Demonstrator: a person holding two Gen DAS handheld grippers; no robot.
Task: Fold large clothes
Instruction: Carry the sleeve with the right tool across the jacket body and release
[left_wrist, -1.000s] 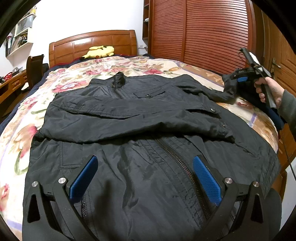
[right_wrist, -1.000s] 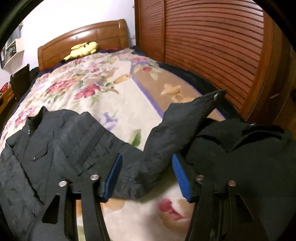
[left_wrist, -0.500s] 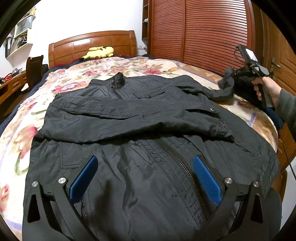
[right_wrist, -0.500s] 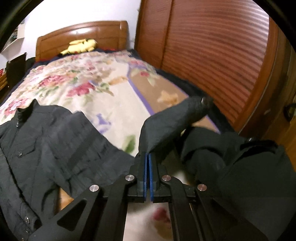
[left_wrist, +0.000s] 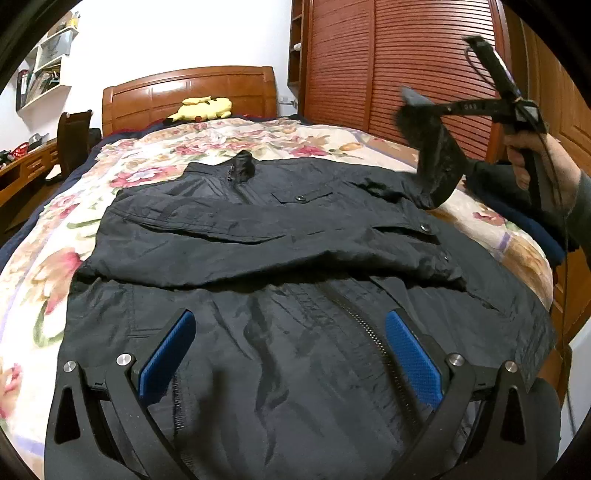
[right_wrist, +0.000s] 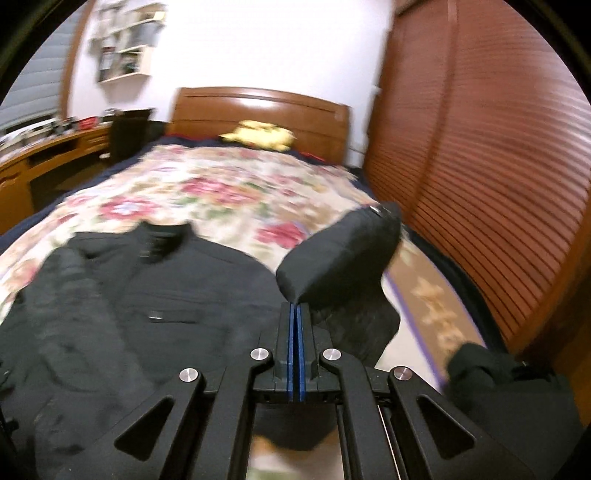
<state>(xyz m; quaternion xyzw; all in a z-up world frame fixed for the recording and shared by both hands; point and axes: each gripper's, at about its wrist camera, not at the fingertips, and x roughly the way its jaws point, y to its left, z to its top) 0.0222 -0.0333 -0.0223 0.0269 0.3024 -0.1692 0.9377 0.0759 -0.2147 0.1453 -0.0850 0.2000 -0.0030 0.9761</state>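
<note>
A black jacket (left_wrist: 280, 258) lies front-up on the floral bedspread (left_wrist: 44, 266), collar toward the wooden headboard (left_wrist: 192, 92) and hem toward the foot of the bed. 1 sleeve (left_wrist: 258, 251) is folded across the chest, its cuff on the wardrobe (left_wrist: 406, 66) side of the jacket. The other sleeve (left_wrist: 432, 162) is lifted off the bedspread on that same side, its cuff raised above the jacket's shoulder.

The right gripper (right_wrist: 296, 317) has its 2 blue pads pressed together on this raised sleeve (right_wrist: 343, 254), pinching the fabric so the cuff end bulges just beyond the fingertips. In the left wrist view, the right hand (left_wrist: 532, 158) holds that gripper up beside the wardrobe.

The left gripper (left_wrist: 291, 362) hovers over the jacket's hem, jaws spread wide with nothing between the pads; the zipper (left_wrist: 354, 317) runs between them.

A yellow plush toy (left_wrist: 201, 109) rests against the headboard. The right wrist view is motion-blurred.
</note>
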